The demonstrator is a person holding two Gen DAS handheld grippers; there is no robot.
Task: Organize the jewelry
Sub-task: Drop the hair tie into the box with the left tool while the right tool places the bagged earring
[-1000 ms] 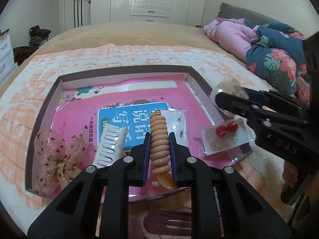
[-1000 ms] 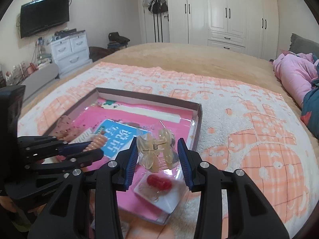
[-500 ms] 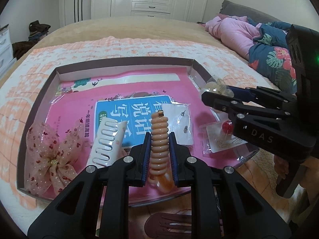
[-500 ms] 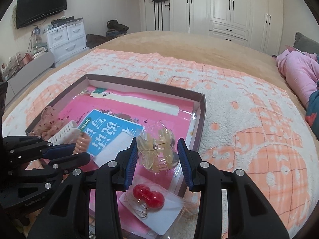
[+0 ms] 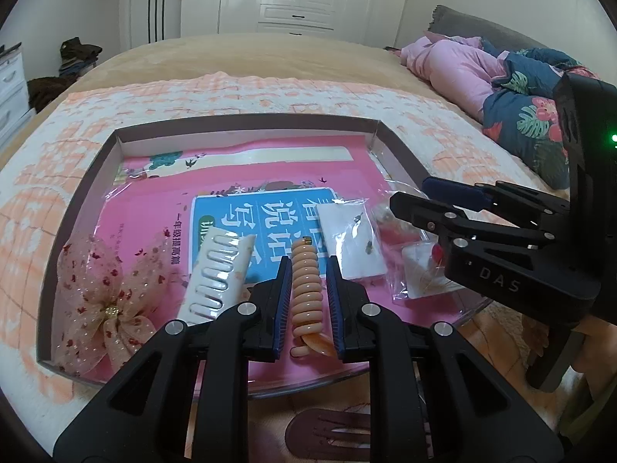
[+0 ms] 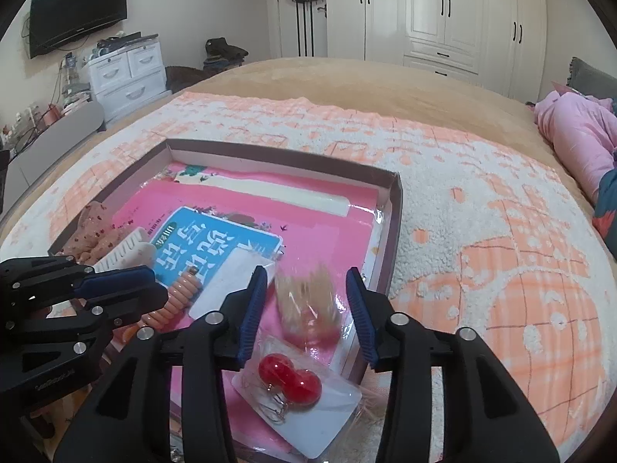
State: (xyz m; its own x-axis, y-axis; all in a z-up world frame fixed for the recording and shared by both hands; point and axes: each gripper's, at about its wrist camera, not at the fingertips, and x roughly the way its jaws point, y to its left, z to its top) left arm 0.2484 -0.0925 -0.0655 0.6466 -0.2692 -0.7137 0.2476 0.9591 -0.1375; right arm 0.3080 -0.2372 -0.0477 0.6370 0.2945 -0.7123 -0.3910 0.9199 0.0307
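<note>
Progress looks to be well past the midpoint, judging by how much already lies in the box. The right gripper (image 6: 308,305) hangs over the near right corner of the box (image 6: 393,208), and its jaws have just been opening: the translucent claw clip (image 6: 308,305) shows blurred between the blue pads with a clear gap on either side, so it reads as let go and dropping or just landed there, not gripped. Just in front of it lies a clear packet with red ball earrings (image 6: 293,386), partly over the box's near edge. The left gripper (image 5: 308,293) is clenched on a peach spiral hair tie (image 5: 304,285), held upright between its pads above the near edge of the box and not yet set down. Outward from it, inside the box on the pink book cover, sit a white comb clip (image 5: 216,274), a sheer bow with red flecks (image 5: 104,301) at the left corner, and a small white card with stud earrings (image 5: 354,243). A dark mauve hair clip (image 5: 327,432) lies outside the box on the bed blanket (image 6: 501,270), under the left gripper. My judgement: the spiral tie needs placing, the mauve clip needs collecting, and the earring packet may need nudging fully inside
</note>
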